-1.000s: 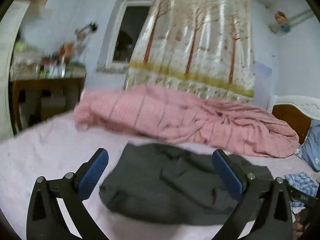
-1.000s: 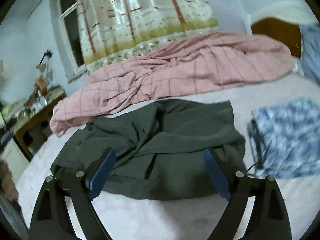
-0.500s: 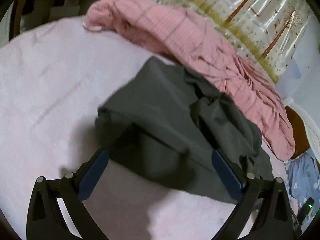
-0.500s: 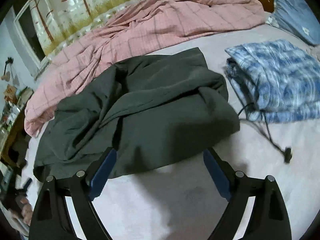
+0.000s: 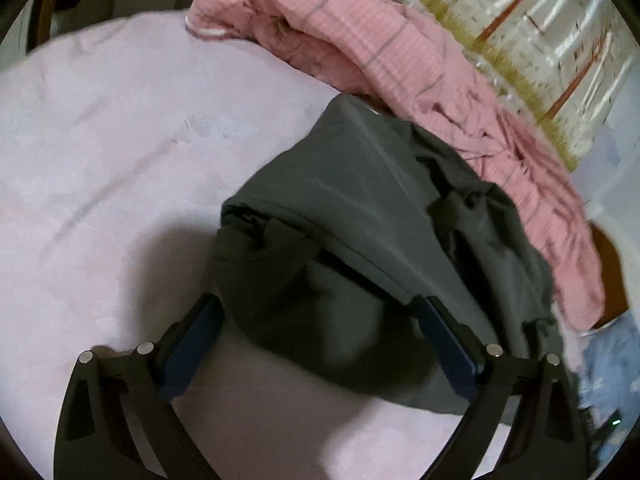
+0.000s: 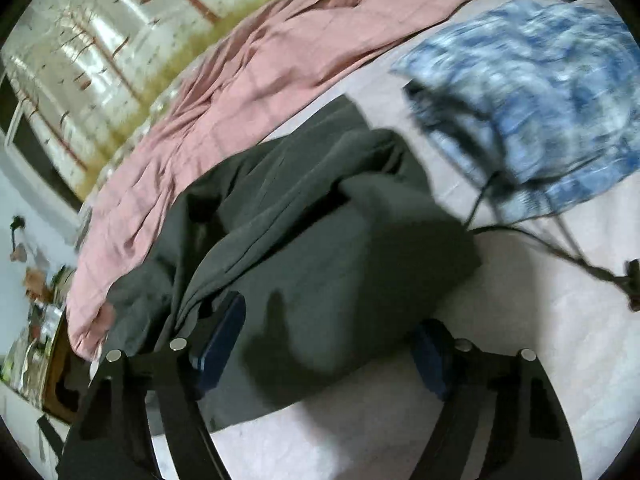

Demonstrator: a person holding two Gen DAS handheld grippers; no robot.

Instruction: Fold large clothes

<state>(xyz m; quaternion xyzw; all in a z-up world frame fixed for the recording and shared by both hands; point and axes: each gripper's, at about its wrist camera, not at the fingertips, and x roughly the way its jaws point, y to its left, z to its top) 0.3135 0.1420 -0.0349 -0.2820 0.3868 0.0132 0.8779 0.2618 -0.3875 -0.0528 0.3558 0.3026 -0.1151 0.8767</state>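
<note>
Both grippers had dropped closer to the dark grey garment (image 5: 372, 248) since a second earlier, and it now filled more of each view. It lay crumpled on the pale pink bed sheet (image 5: 104, 152), its far edge against the pink checked blanket (image 5: 404, 64). The left gripper (image 5: 318, 344) and the right gripper (image 6: 326, 344) each straddled its near hem, jaws closing, pads not yet pressing cloth. Beside it lay folded blue patterned clothes (image 6: 532, 92) and a black cable (image 6: 560, 248).
</note>
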